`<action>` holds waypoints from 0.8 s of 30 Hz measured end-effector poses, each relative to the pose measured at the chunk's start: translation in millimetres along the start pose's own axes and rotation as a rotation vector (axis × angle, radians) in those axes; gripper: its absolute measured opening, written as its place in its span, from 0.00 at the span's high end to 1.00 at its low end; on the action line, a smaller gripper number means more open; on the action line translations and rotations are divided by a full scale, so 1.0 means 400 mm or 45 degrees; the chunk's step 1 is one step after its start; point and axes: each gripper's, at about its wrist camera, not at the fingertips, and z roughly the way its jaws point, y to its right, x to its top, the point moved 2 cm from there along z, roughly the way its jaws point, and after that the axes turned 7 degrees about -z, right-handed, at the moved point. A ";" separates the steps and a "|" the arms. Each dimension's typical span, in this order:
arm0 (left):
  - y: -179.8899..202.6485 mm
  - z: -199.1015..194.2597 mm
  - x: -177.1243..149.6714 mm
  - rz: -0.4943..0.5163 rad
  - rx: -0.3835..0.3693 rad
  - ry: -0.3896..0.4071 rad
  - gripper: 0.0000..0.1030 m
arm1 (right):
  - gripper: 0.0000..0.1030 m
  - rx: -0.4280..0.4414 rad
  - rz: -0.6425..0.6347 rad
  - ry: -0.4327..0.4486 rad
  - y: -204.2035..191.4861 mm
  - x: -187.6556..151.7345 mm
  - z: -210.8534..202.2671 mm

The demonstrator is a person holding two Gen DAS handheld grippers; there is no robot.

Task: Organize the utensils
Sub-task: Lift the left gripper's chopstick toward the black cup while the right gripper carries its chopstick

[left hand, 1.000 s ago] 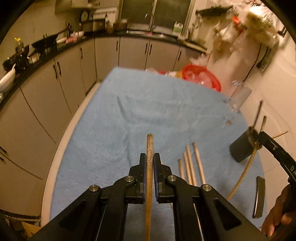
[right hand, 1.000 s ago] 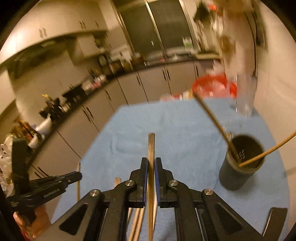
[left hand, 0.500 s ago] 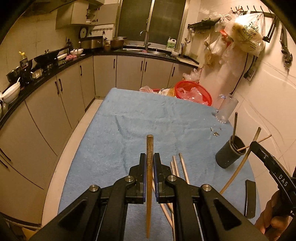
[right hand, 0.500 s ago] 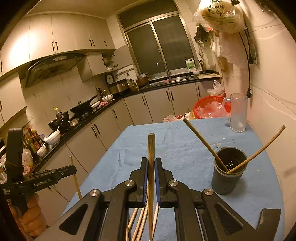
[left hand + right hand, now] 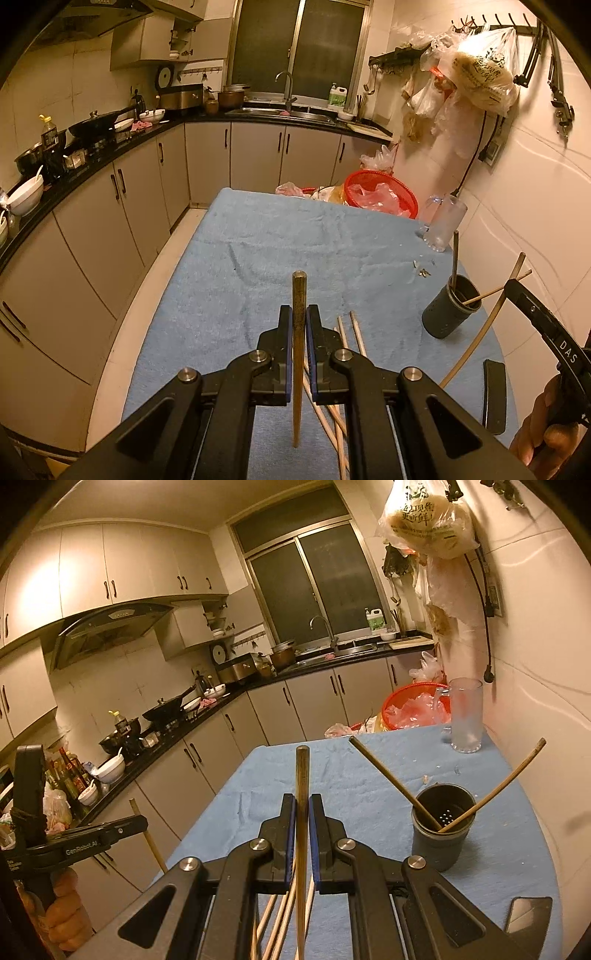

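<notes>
My left gripper [image 5: 299, 314] is shut on a wooden chopstick [image 5: 298, 354] that stands upright between its jaws, held above the blue towel [image 5: 266, 258]. My right gripper [image 5: 302, 805] is shut on another wooden chopstick [image 5: 302, 834], also lifted; it shows in the left wrist view [image 5: 476, 339]. Several loose chopsticks [image 5: 351, 332] lie on the towel under both grippers. A dark cylindrical utensil holder [image 5: 441, 834] with two chopsticks leaning in it stands at the right; it also shows in the left wrist view [image 5: 448, 314].
A glass mug [image 5: 466, 716] and a red basket [image 5: 410, 709] with plastic bags stand at the table's far right. A dark flat object [image 5: 494, 395] lies near the front right edge. Cabinets and a cluttered counter run along the left. The wall is close on the right.
Both grippers rose and tilted up with their chopsticks, so the table sits lower and farther in both views. Both stay shut.
</notes>
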 end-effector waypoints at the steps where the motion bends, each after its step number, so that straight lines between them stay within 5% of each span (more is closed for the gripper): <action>1: 0.002 -0.003 0.001 0.002 -0.001 0.003 0.93 | 0.93 0.000 -0.001 0.003 0.003 0.002 -0.001; 24: 0.048 -0.052 0.020 0.057 -0.045 0.044 0.93 | 0.93 -0.038 0.040 0.055 0.034 0.007 -0.044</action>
